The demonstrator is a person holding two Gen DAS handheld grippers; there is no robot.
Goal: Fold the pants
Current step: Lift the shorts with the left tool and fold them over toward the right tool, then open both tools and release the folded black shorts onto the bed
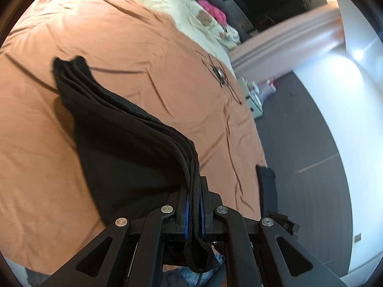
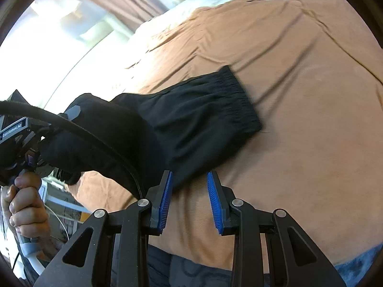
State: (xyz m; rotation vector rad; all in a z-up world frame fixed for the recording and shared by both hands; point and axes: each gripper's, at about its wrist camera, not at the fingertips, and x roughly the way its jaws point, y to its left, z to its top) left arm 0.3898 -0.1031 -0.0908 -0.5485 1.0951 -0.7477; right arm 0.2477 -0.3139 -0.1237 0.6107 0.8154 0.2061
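Pinched between the blue pads of the left gripper point(image 1: 193, 205) is a stack of layered edges of the soft black fabric pants point(image 1: 115, 129); the right gripper point(image 2: 189, 201) is spread, empty, just beside them. Beyond, the limp, light cloth is draped on the rust-orange bedspread point(image 2: 299, 95), waistband farthest. Grips are judged best at layered edges.

Left claw point(image 1: 194, 205) clamped tight, right claw point(image 2: 189, 201) spread apart

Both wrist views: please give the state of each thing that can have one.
Black pants: folded in layers, one end lifted, the waistband end lying on the bed.
Left tongs: shut on the pants' stacked edges.
Right tongs: open, holding nothing, beside the pants.
Orange bedcover: spread, wrinkled.
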